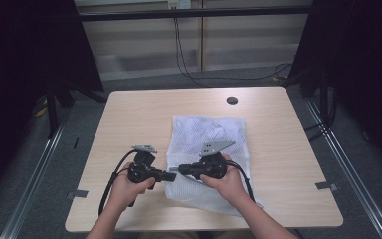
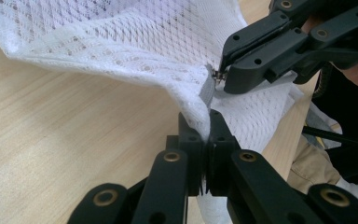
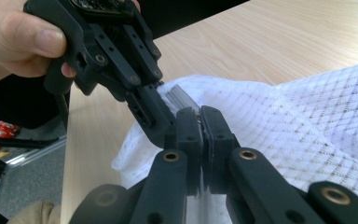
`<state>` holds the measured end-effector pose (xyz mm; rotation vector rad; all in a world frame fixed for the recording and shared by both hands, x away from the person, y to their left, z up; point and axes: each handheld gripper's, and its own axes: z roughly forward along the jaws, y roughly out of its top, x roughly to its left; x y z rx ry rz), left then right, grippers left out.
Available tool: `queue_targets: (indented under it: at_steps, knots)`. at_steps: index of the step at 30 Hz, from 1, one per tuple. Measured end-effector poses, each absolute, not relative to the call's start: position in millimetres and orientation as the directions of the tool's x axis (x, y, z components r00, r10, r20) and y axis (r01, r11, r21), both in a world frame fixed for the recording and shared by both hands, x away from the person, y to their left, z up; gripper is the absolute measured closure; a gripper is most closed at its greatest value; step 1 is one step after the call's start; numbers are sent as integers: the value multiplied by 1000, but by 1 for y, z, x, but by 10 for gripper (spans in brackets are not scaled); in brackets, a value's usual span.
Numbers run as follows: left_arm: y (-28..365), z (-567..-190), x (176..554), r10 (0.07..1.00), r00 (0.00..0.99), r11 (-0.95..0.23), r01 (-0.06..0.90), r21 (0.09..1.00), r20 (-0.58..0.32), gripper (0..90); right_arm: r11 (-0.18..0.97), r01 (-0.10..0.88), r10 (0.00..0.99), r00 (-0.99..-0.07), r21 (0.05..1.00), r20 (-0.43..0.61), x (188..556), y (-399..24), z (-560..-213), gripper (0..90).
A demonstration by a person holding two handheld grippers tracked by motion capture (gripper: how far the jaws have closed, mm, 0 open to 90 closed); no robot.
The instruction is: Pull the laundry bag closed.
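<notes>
left gripper view: both grippers' jaws apparently pinch the mesh bag (image 2: 135, 51).

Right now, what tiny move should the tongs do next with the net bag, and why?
Probably slide the right tongs away along the zip. They look shut on its metal pull, while the left tongs pinch the bag beside it, holding it steady against the pull.

The mesh bag's (image 2: 121, 42) zipper pull is hidden between the closed tools.
</notes>
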<state>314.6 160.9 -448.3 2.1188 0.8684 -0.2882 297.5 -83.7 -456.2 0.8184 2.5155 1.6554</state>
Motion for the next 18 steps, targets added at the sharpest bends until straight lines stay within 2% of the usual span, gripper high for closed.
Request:
queue_targets:
  at_steps: [18]
  knots:
    - [160,-447,313,488,744,-450,662,600,-456,876,312,408,423,-868,858,259,296,-88,-457,870]
